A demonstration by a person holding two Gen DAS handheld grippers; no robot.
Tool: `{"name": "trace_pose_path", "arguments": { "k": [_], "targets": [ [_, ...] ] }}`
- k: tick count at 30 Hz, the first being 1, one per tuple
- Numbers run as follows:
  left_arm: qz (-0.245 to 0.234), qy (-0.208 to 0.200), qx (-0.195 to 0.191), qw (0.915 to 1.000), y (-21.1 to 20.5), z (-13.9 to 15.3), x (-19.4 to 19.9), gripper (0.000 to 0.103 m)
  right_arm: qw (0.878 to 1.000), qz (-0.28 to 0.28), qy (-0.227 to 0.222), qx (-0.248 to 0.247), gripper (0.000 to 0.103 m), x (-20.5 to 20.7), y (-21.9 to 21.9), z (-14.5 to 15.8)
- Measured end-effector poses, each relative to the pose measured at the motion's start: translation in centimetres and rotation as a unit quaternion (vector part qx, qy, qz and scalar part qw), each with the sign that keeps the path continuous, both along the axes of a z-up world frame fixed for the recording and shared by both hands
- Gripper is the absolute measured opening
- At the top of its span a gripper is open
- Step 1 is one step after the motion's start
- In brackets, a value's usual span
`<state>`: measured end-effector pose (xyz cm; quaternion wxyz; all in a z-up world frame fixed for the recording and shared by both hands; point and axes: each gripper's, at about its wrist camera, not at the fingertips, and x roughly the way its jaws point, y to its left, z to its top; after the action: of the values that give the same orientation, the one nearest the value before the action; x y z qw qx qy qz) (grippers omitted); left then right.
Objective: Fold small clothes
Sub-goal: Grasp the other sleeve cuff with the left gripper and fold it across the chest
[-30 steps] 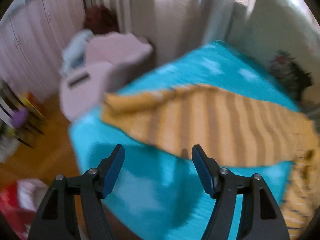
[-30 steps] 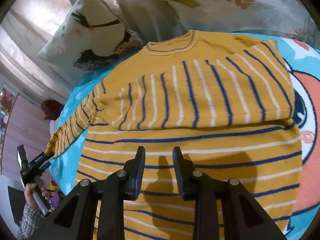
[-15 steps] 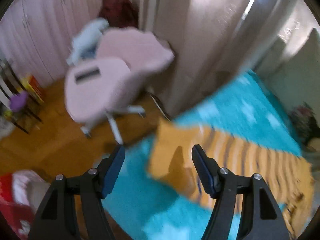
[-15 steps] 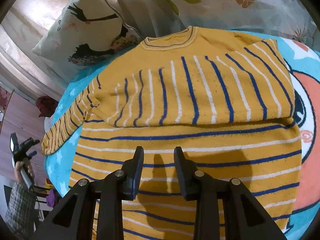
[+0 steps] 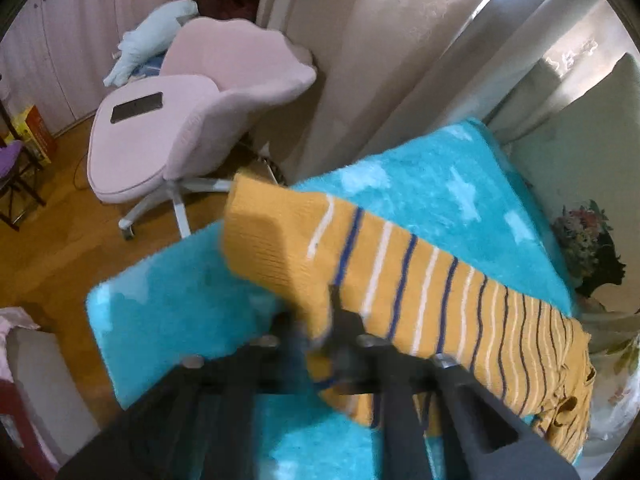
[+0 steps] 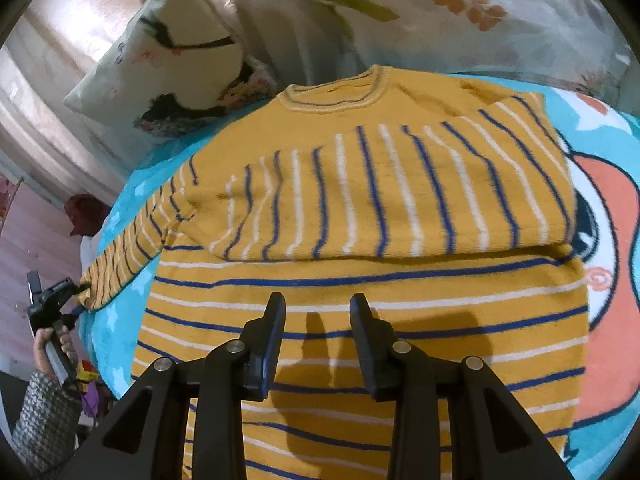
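Sweater (image 6: 400, 184) collar points toward pillows (image 6: 168, 64), sleeve (image 5: 400, 280) outstretched sideways

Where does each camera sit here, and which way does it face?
Left wrist: rides the left tongs, angled down at the sweater's sleeve, shut on its cuff end; pink chair beyond.
Right wrist: rides the right tongs, open, looking down over the sweater towards the pillows; a hand at the left edge.
Shared: the sleeve, blue blanket.
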<state>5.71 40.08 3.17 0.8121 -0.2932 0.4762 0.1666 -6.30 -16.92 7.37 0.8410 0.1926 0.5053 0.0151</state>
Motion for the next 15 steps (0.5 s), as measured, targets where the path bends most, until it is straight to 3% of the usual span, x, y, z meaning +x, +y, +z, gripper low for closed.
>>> {"name": "trace_pose_path", "arguments": {
  "k": [3,6,9,13,15],
  "targets": [
    [-0.045,-0.05,0.029,0.9973,-3.3,3.9,0.4,0.008,1.0,-0.024,-0.011,0.01,0.037,-0.9,-1.7,0.4],
    [-0.122,-0.099,0.05,0.9863,-8.7,7.8,0.5,0.008,0.998,-0.05,-0.021,0.018,0.037,-2.3,-3.8,0.8],
    [-0.213,-0.145,0.018,0.9661,-16.0,10.8,1.0,0.007,0.996,-0.078,-0.024,0.027,0.037,-3.7,-6.0,0.7],
    [-0.326,-0.17,-0.046,0.929,-27.4,12.3,2.1,0.007,0.993,-0.11,-0.026,0.035,0.037,-5.3,-8.5,0.7],
    [-0.386,-0.164,-0.071,0.9051,-34.5,12.0,2.1,0.007,0.992,-0.121,-0.028,0.036,0.037,-6.0,-9.3,0.8]
  ]
}}
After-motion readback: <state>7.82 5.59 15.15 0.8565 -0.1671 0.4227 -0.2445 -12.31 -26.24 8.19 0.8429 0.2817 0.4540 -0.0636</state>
